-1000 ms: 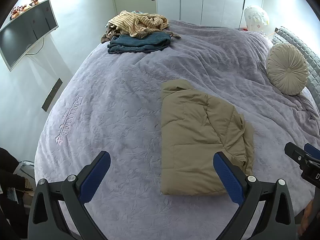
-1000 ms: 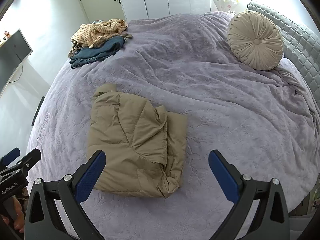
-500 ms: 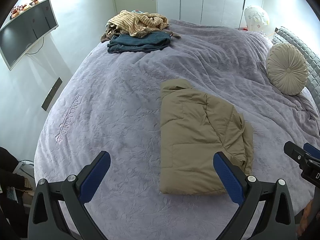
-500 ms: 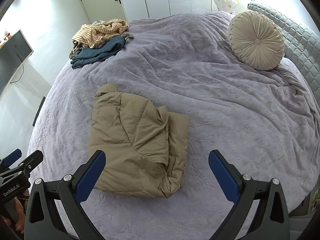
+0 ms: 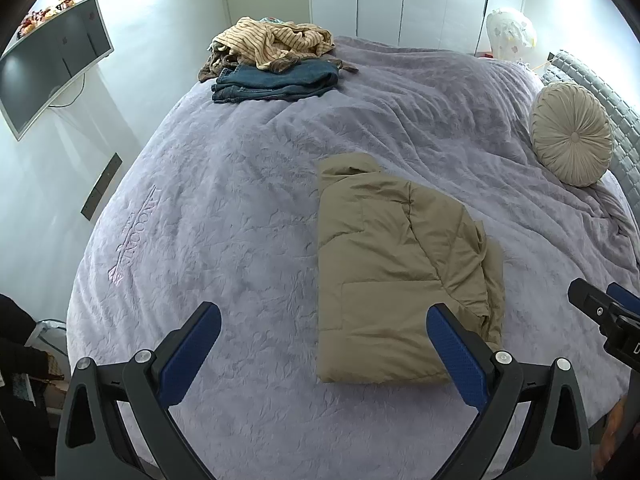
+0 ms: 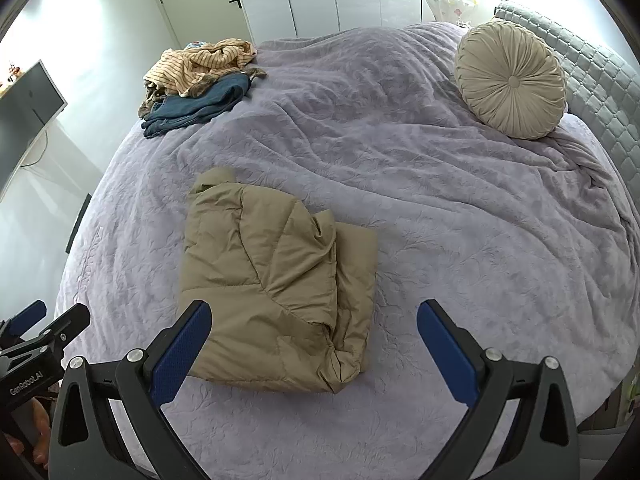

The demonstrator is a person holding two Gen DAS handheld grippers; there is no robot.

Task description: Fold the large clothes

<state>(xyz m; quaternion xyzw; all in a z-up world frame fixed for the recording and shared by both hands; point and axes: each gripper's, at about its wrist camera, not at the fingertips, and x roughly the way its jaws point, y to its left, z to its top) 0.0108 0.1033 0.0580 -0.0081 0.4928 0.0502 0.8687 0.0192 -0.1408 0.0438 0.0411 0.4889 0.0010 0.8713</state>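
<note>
Left wrist view: my left claw (image 5: 322, 346) hung released, its blue-padded fingers (image 5: 192, 354) spread wide above the lavender plush bedspread (image 5: 224, 208), gripping nothing. Folded tan quilted puffer jacket (image 5: 392, 276) lay flat on the bed's near half, its near edge just past my right-hand finger. Right wrist view: my right claw (image 6: 314, 344) was likewise released and empty, the jacket (image 6: 276, 280) lying ahead of its left finger, bunched along its right side. Far corner of the bed held folded blue jeans (image 5: 276, 80) with a crumpled striped beige garment (image 5: 272, 42) on top. Round pleated cream cushion (image 6: 510, 80) rested against the grey quilted headboard (image 6: 600, 80).
</note>
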